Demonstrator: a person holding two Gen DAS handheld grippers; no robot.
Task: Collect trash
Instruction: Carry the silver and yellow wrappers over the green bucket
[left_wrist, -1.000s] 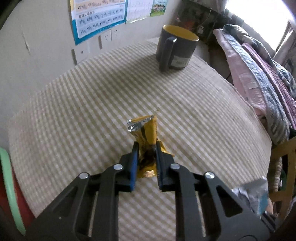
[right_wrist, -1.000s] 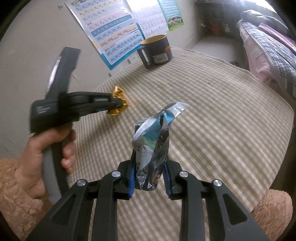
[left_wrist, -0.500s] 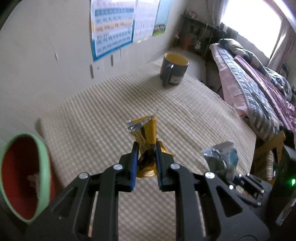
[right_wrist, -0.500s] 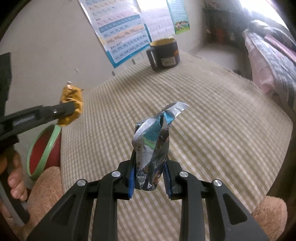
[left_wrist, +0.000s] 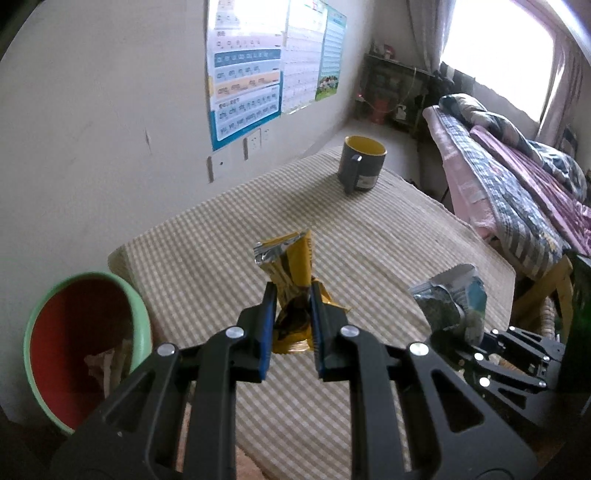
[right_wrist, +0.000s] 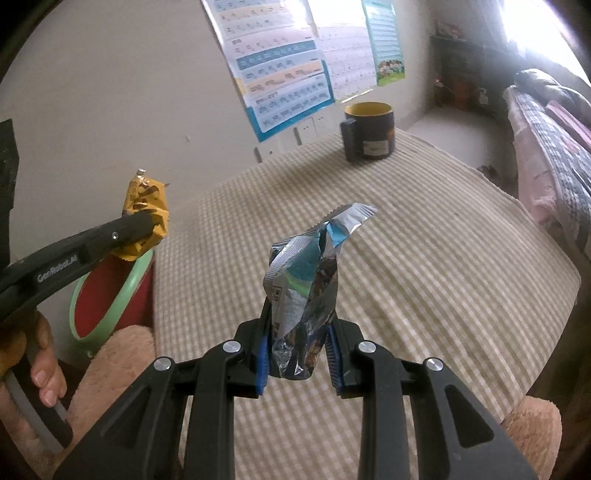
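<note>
My left gripper (left_wrist: 291, 295) is shut on a yellow snack wrapper (left_wrist: 290, 266) and holds it in the air near the table's left end. It also shows in the right wrist view (right_wrist: 146, 216), above a red bin with a green rim (right_wrist: 107, 295). My right gripper (right_wrist: 299, 325) is shut on a crumpled blue and silver wrapper (right_wrist: 306, 280), held above the checked tablecloth (right_wrist: 424, 277). That wrapper also shows in the left wrist view (left_wrist: 450, 299). The bin (left_wrist: 79, 343) stands left of the table and has some paper in it.
A dark mug with a yellow inside (left_wrist: 360, 166) stands at the table's far end. Posters (left_wrist: 243, 96) hang on the wall to the left. A bed with striped blankets (left_wrist: 517, 192) lies to the right. A brown plush seat (right_wrist: 110, 369) is at the near edge.
Both grippers have risen and drawn back from the table with their wrappers. The left one has swung left, so the bin has come into view beneath it.
</note>
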